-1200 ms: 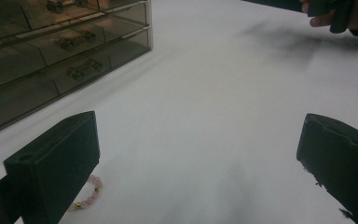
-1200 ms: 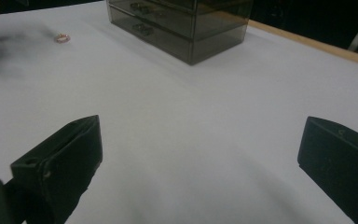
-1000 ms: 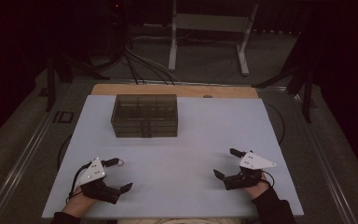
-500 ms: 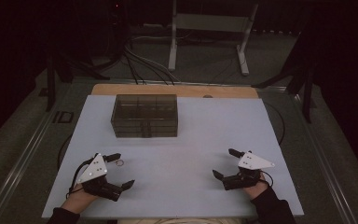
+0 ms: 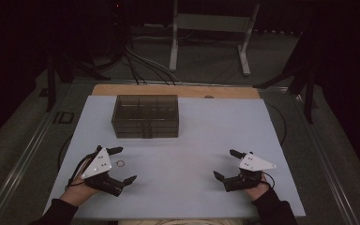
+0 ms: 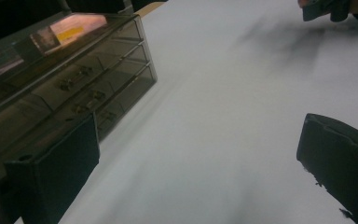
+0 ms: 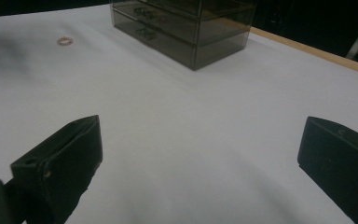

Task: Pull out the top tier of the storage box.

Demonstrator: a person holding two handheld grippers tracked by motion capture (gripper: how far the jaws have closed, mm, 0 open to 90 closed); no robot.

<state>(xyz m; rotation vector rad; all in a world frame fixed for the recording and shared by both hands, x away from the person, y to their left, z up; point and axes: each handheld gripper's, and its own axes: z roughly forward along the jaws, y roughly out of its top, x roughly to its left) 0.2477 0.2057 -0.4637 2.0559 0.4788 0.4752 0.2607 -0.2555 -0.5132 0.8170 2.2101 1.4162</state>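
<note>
Left gripper [image 5: 122,165] sits near the table's [image 5: 206,126] front left corner, jaws spread wide, nothing between them. A small ring [image 5: 120,163] lies flat on the table between those jaws, closer to the far jaw, touching neither as far as the high view shows. The right gripper view also catches the ring [image 7: 65,41], far off on the bare white surface. Right gripper [image 5: 226,164] rests near the front right corner, jaws also wide apart and empty, well apart from the ring. A smoky clear drawer box [image 5: 146,116] stands toward the back edge, left of centre, drawers shut, well behind the ring. Left gripper view shows the box [image 6: 65,88] close on its left, small handles visible.
</note>
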